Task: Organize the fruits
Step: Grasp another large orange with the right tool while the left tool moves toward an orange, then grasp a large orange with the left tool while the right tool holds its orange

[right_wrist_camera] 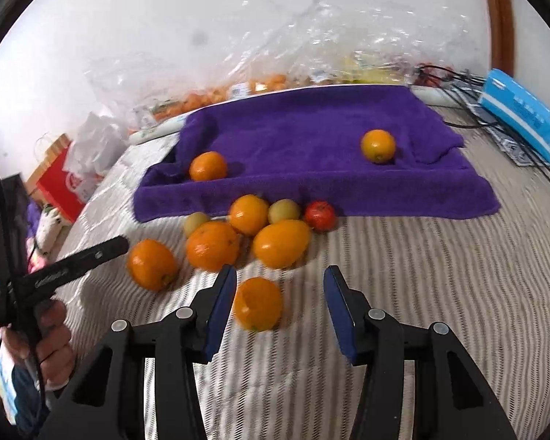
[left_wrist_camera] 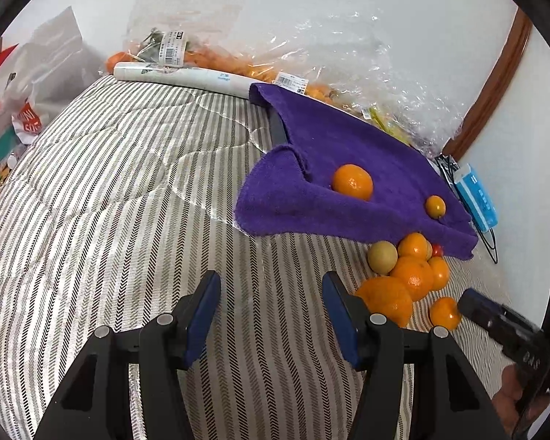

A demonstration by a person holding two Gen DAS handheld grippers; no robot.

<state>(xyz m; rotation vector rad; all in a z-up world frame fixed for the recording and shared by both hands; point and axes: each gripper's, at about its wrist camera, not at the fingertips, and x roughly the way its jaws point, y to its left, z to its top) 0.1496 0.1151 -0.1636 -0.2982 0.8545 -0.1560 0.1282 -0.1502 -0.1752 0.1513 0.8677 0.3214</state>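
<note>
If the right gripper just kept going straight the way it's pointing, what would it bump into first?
Probably the nearest orange, lying on the striped cover just ahead of the open right gripper, toward its left finger. Depth is hard to judge here.

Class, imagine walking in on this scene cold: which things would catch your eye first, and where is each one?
The purple towel draped over a tray at the back of the striped bedcover stands out most, with two oranges resting on it. Next comes the heap of fruit just in front of the towel, a red fruit at its right edge. One loose orange lies between the open fingers of the right claw.
</note>
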